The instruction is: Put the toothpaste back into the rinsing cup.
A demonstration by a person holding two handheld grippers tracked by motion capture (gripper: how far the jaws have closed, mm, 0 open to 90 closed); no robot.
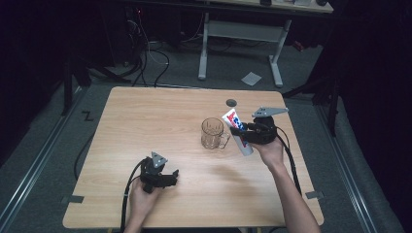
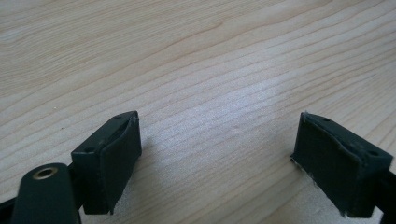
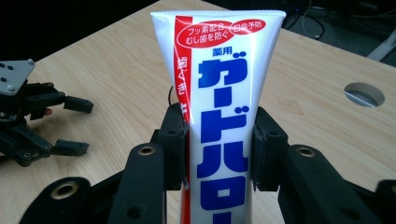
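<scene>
On the counter [image 1: 145, 116] a mug [image 1: 213, 133] stands right of centre, with a tube [image 1: 236, 130] tilted just to its right between the right claw's [image 1: 239, 130] jaws, while the left claw [image 1: 171, 175] sits near the front edge, well apart.

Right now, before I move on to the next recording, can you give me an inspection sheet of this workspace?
Surface: wooden table, bare pale top, round hole near the far edge.
Job's things: toothpaste tube, white with red and blue print, lifted off the table; clear glass mug upright beside it.
Clutter: nothing seen.
Grippers: right gripper has its jaws shut on the toothpaste tube; left gripper has its jaws open, low over bare wood.
Cables: black cable trails from the right gripper; another from the left.
Surroundings: dark room, white desk frame, floor cables behind the table.
</scene>
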